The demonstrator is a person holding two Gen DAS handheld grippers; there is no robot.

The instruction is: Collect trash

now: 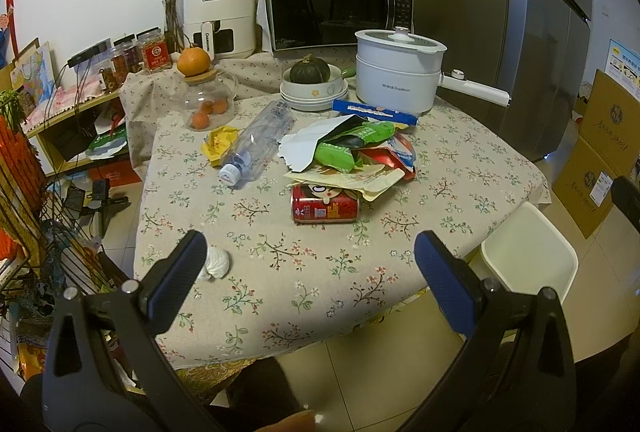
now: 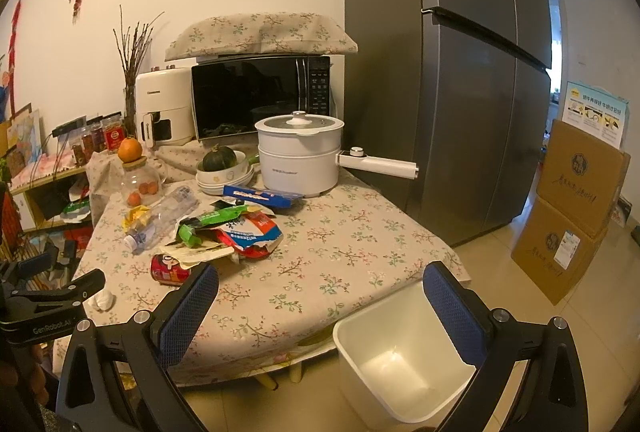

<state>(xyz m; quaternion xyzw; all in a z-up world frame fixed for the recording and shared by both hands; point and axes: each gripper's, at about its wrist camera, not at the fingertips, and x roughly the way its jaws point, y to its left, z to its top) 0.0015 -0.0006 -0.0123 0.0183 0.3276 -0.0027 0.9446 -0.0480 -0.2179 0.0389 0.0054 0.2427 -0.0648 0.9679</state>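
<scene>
Hanging wide open, the left hand-held gripper [image 1: 310, 264] and right hand-held gripper [image 2: 320, 302] hold nothing. The trash pile [image 1: 352, 152] lies on the worktop [image 1: 460, 168], the white bin [image 2: 404, 368] beside it.

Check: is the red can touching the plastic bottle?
Apart. Left wrist view shows bare tablecloth between the red can and the plastic bottle.
</scene>
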